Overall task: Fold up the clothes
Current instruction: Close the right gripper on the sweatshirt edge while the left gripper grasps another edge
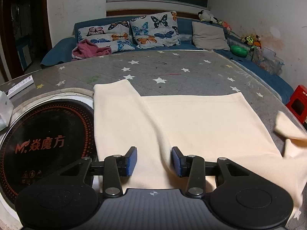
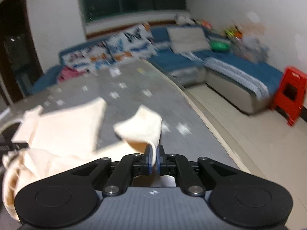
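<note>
Cream garment (image 1: pixel 191 126) on the starred tabletop (image 1: pixel 172 67)
Right gripper (image 2: pixel 153 156) pinches a garment corner; left gripper (image 1: pixel 154 161) stands partly open over a fold, beside the cooktop (image 1: pixel 48 140).

You can see a round black cooktop (image 1: pixel 48 141) set in the gray table with white stars (image 1: pixel 172 71). Behind the table is a blue sofa (image 1: pixel 184 28) with butterfly pillows (image 1: pixel 153 30). A red stool (image 2: pixel 289 94) stands on the floor beside it.
</note>
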`<state>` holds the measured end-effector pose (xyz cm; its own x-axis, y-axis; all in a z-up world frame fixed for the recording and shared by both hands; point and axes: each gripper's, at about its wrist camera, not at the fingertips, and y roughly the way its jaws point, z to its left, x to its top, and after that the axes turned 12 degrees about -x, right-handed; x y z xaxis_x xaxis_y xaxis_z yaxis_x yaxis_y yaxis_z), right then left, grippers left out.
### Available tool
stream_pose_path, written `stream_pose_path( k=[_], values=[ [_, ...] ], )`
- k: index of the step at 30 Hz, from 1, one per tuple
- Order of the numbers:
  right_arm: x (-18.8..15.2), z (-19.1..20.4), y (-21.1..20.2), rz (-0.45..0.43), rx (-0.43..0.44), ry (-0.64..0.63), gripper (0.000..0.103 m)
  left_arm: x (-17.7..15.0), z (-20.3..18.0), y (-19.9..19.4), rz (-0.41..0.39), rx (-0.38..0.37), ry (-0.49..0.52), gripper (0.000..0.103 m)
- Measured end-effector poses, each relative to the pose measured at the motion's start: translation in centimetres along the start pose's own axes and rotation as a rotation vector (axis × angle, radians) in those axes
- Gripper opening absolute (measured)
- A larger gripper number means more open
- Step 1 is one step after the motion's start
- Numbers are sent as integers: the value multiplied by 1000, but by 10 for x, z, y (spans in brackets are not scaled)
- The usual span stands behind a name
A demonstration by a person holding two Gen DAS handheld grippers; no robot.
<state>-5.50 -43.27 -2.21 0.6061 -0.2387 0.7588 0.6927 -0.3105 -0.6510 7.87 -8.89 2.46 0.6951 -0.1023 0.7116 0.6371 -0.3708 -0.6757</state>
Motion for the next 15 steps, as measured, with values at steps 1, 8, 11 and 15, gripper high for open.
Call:
stream_pose_path(
  k=[1,8,11,15],
  values=[
    [-5,-5,0,15,-9,-2,7,0,1,-1,-1,1,-2,43],
    [0,-14,-4,-31,-46,-30,40,1,-7,-24,-39,3,14,44],
    [6,6,0,-57,4,-96,41,7,-14,-26,-51,5,37,45],
    [12,34,14,-52,66,-166,39,20,-16,-18,-57,23,48,46]
  ],
)
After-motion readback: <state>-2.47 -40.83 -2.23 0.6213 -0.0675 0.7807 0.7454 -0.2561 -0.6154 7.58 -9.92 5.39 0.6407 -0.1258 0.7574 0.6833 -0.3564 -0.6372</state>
